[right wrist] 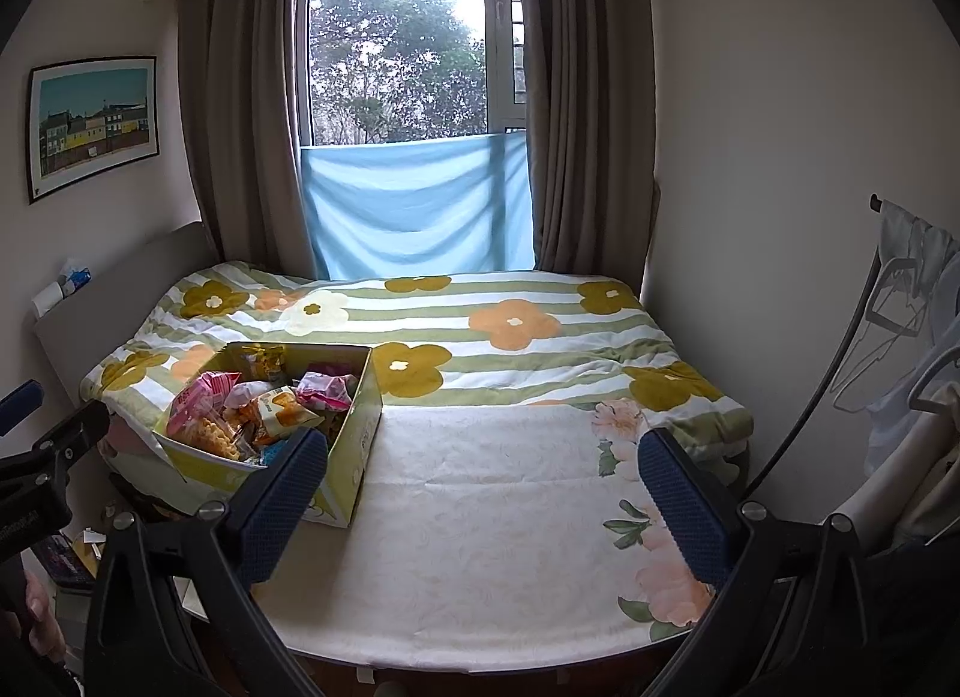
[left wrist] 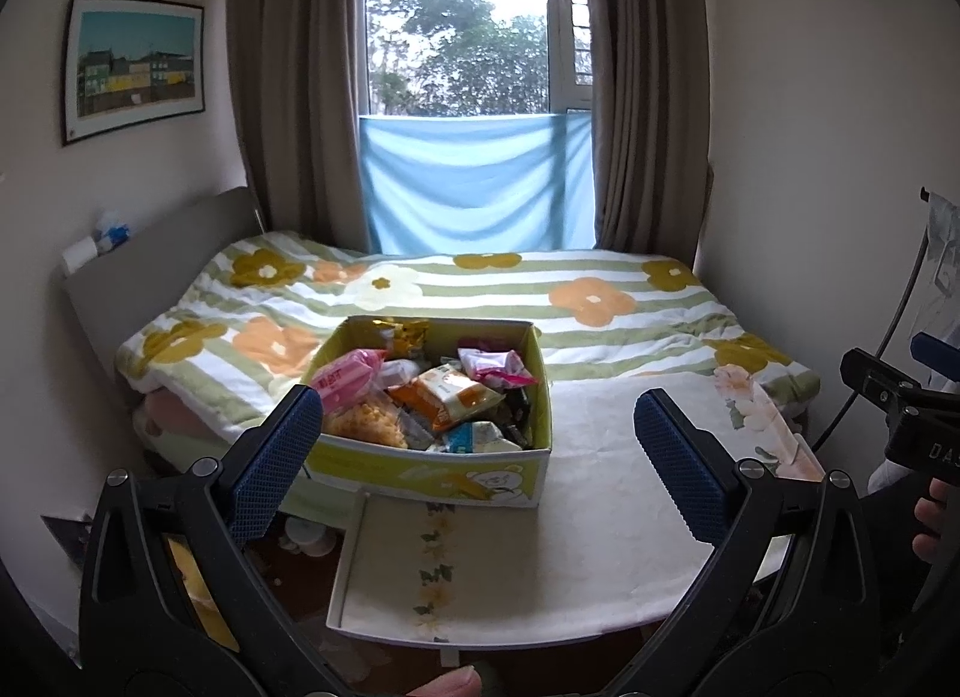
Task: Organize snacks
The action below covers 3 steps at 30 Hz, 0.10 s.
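You hold both grippers back from the bed, above its near edge, so each camera sees the whole work area. The left gripper point(left wrist: 480, 469) has its fingers wide apart and holds nothing; the right gripper point(right wrist: 480, 499) is the same, wide and empty.

The snack box point(left wrist: 438, 472) sits in the middle of the left view and in the lower left of the right view, on the white sheet point(right wrist: 498, 517), with its far end by the flowered blanket point(right wrist: 516, 325). Its top is open upward, probably so you can reach in from above. Its long axis runs from the near edge of the bed toward the window.

Inside, the packets lie mixed and overlapping, pointing in different directions: a pink packet point(left wrist: 348, 376) at the left, an orange packet point(left wrist: 447, 397) in the centre. This pile can fit loose snacks waiting for sorting, or snacks already gathered into the box.
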Tool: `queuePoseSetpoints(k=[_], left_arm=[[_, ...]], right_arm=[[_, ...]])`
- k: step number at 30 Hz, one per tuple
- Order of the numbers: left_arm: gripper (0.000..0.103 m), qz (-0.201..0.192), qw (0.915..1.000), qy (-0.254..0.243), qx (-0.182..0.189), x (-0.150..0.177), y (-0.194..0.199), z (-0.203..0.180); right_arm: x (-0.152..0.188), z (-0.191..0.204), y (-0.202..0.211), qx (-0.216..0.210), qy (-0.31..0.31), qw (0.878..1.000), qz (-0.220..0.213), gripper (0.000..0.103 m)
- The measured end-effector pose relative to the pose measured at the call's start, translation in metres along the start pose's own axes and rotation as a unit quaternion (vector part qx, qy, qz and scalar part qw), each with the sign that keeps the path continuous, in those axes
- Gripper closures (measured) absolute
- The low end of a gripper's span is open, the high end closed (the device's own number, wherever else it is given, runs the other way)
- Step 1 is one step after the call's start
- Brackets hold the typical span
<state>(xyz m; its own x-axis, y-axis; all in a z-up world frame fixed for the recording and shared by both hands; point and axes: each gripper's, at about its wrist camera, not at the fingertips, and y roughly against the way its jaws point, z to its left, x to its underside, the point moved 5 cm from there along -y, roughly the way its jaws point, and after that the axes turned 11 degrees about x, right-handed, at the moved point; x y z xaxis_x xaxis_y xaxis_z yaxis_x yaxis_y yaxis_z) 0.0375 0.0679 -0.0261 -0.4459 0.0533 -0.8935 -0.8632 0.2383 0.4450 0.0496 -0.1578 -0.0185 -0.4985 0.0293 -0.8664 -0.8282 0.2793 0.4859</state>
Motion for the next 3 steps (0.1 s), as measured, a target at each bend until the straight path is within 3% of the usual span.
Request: queuePoseSetpoints(k=[3], left_arm=[[0.000,-0.008,0.9999,-0.008,-0.003,-0.0005,0.0024,-0.0035]], right_arm=[[0.0001,0.0003,0.0002,0.001,0.000,1.000,0.000,0.000]])
